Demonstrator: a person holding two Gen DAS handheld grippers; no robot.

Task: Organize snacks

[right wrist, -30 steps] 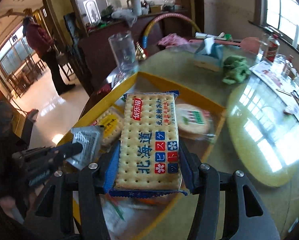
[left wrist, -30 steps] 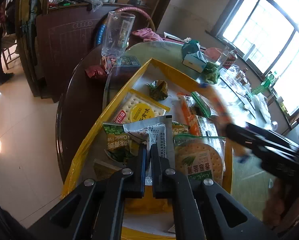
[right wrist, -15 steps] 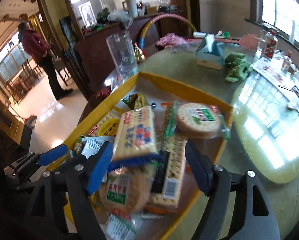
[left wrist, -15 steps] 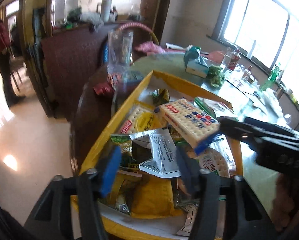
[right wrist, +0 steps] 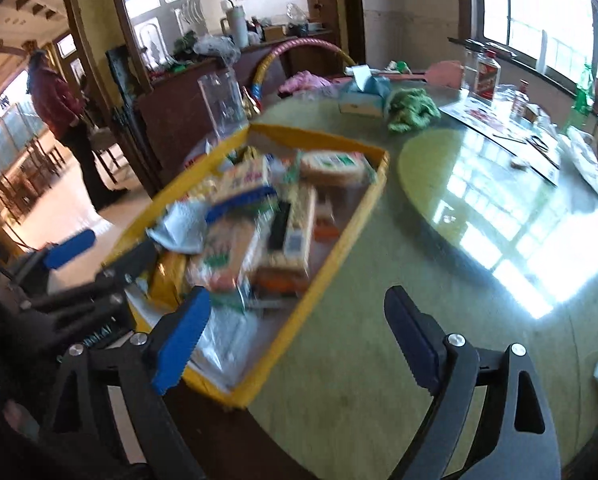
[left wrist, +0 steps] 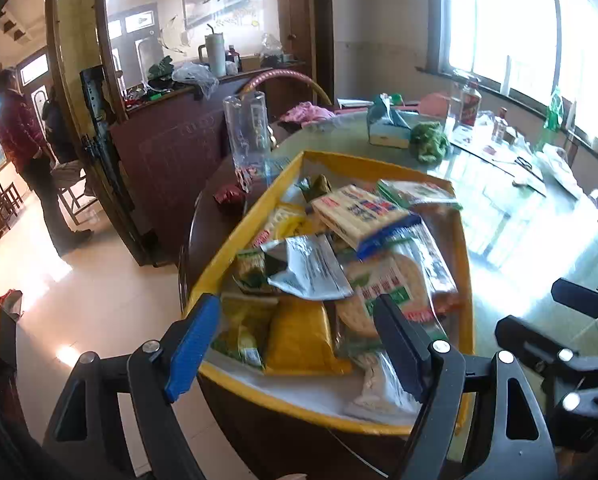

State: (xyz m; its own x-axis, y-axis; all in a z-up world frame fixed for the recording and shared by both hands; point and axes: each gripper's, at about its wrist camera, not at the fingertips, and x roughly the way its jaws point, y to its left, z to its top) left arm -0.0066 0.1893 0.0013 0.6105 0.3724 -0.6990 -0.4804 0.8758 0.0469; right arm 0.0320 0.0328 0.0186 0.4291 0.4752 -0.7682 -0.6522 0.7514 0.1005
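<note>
A yellow tray [left wrist: 275,184] [right wrist: 339,236] on the round table holds several snack packs. The big cracker pack [left wrist: 363,216] [right wrist: 245,184] with the blue end lies on top of the heap, and the silver sachet [left wrist: 307,264] rests beside it over round cracker packs [left wrist: 387,288]. My left gripper [left wrist: 295,336] hovers over the tray's near end, its jaws opening with nothing pressed between them. My right gripper [right wrist: 297,320] is off to the tray's right over the near corner and the table, jaws opening, nothing held. Each gripper shows in the other's view, the right gripper [left wrist: 571,332] and the left gripper [right wrist: 99,256].
A tall clear glass [left wrist: 247,136] stands just beyond the tray's far left corner. A tissue box [left wrist: 387,128], a green cloth [left wrist: 429,142] and bottles [left wrist: 469,100] sit further back on the glass-topped table [right wrist: 479,220]. A person [left wrist: 23,148] stands on the floor at left.
The left gripper let go of the silver sachet and the right let go of the big cracker pack; both packs now lie in the tray. Both grippers opened wide and pulled back, the right one moving rightward.
</note>
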